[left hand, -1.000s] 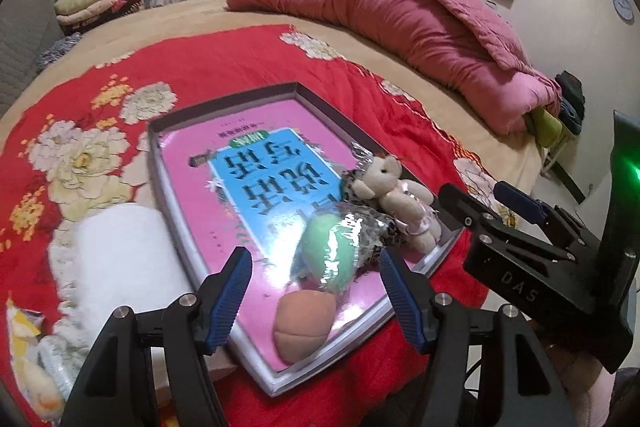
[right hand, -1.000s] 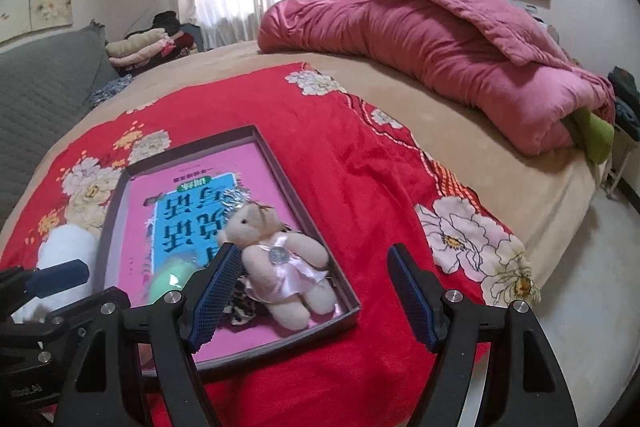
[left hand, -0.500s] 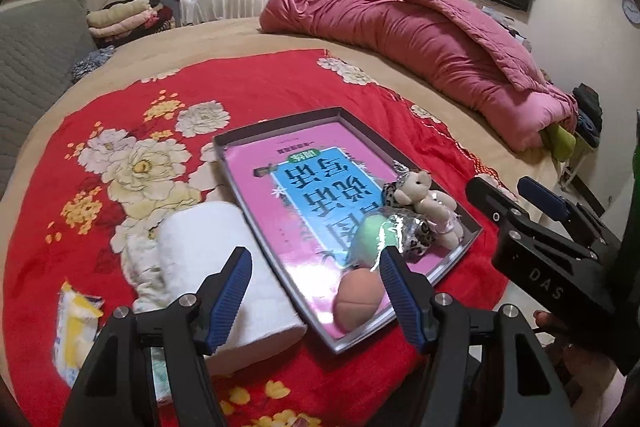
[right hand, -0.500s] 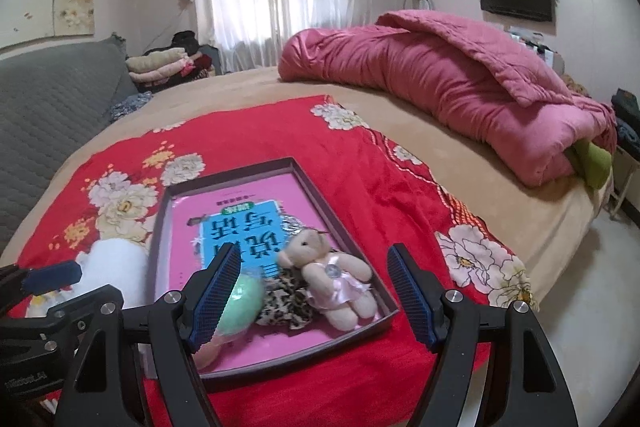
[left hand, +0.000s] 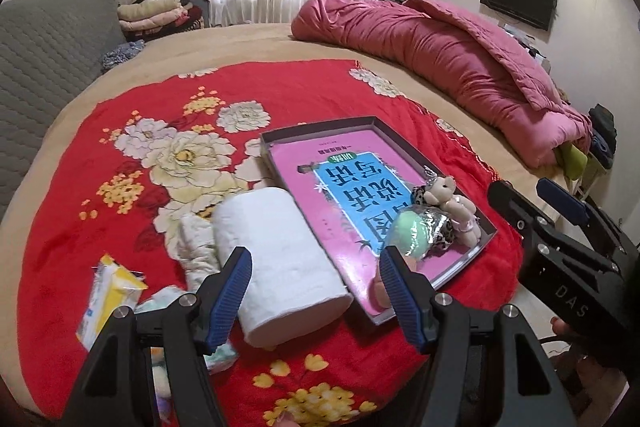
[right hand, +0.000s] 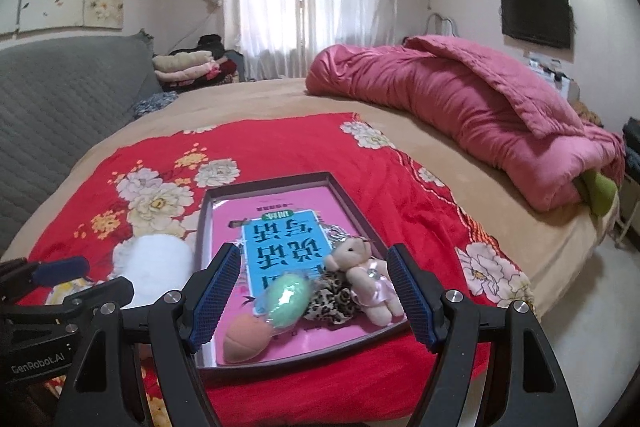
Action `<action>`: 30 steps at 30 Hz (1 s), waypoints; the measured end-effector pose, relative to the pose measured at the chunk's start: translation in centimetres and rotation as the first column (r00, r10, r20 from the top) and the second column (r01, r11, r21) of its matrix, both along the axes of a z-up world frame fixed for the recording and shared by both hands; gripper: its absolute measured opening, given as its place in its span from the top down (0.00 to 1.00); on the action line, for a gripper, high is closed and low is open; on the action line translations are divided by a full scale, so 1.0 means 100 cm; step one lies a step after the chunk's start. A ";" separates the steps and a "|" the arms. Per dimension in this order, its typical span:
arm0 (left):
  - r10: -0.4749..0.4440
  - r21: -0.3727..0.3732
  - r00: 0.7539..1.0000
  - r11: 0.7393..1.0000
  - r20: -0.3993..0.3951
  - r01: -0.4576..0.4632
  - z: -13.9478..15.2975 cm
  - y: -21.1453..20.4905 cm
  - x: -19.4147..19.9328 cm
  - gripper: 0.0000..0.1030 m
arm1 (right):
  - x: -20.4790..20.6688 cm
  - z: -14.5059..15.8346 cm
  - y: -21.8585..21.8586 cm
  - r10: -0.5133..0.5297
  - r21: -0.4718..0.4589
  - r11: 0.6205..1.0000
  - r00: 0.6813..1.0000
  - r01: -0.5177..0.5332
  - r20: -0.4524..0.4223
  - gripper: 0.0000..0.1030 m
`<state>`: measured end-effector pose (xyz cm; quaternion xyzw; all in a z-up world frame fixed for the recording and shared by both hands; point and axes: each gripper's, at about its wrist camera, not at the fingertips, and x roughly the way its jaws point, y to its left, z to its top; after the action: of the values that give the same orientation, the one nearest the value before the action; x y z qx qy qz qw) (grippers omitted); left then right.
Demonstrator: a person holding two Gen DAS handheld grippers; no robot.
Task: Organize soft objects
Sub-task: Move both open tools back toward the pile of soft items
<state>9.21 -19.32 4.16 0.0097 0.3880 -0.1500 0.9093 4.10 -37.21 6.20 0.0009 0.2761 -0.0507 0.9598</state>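
Both the left gripper [left hand: 316, 291] and right gripper [right hand: 312, 291] hover with jaws wide and empty above the bed's red floral blanket [left hand: 132, 155], where a shallow dark cardboard tray [right hand: 202, 227] holds a beige plush bear [right hand: 362, 277], a green foam ball [right hand: 286, 299] and a peach plush toy [right hand: 246, 339]; a white paper roll [left hand: 276, 255] lies just beside the tray.

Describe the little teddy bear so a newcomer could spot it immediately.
On the red floral blanket lies a shallow dark tray lined with a pink book. The teddy bear lies in its near right corner against a leopard-print pouch: the only beige figure with limbs, wearing pink.
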 end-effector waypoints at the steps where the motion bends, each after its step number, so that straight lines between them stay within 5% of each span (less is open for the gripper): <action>1: 0.005 0.004 1.000 1.000 0.008 -0.005 0.001 0.003 -0.002 0.36 | -0.001 0.001 0.002 0.002 -0.004 1.000 1.000 -0.002 0.002 0.25; 30: 0.101 0.024 0.995 0.995 -0.002 -0.101 0.003 0.060 -0.040 0.36 | -0.029 0.027 0.053 0.144 0.024 0.989 0.989 -0.145 0.027 0.25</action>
<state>5.21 -13.28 4.43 0.0005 0.3912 -0.0991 0.9149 1.23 -31.95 8.86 -0.0058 0.2640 0.0225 0.9642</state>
